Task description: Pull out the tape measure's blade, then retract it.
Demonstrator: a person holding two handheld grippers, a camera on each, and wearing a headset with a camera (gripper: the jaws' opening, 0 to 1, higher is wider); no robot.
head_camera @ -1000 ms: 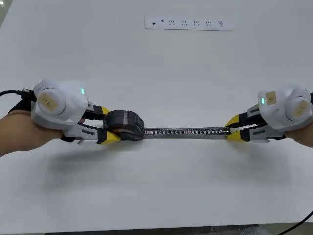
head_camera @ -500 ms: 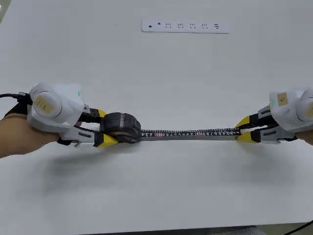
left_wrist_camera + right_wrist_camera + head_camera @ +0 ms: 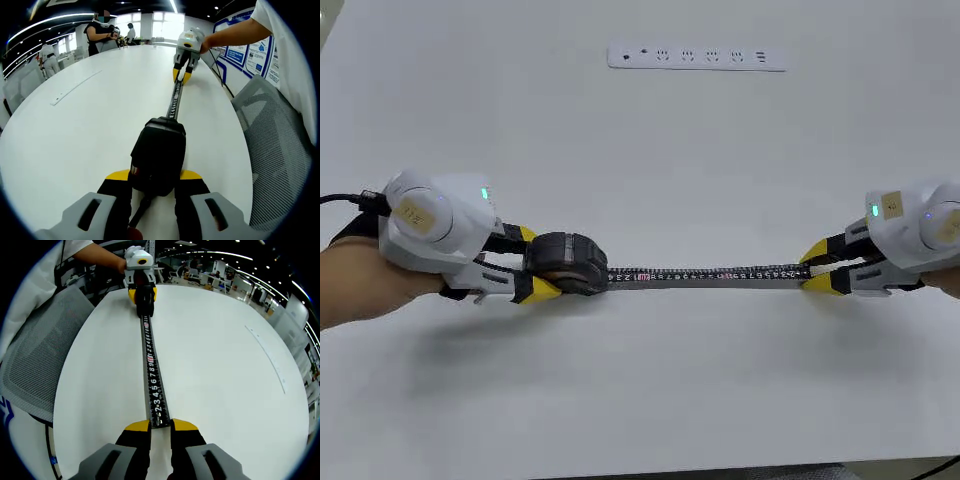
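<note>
A black tape measure case point(image 3: 568, 262) rests on the white table, and my left gripper point(image 3: 538, 264) is shut on it; the case point(image 3: 158, 155) sits between the yellow-tipped jaws in the left gripper view. Its dark blade point(image 3: 705, 274) with white numerals runs right across the table to my right gripper point(image 3: 818, 267), which is shut on the blade's end. In the right gripper view the blade point(image 3: 151, 381) stretches away from my jaws to the far left gripper point(image 3: 139, 277) and the case point(image 3: 145, 295). The right gripper point(image 3: 183, 59) appears far off in the left gripper view.
A white power strip point(image 3: 696, 57) lies at the far side of the table point(image 3: 640, 160). A grey mesh chair point(image 3: 275, 150) stands beside the table's near edge, and a person's white sleeve point(image 3: 287, 45) is close to it. People stand far off point(image 3: 100, 35).
The right gripper has drawn the blade farther to the right, so more blade lies out of the case. The left gripper and case stay roughly in place.
</note>
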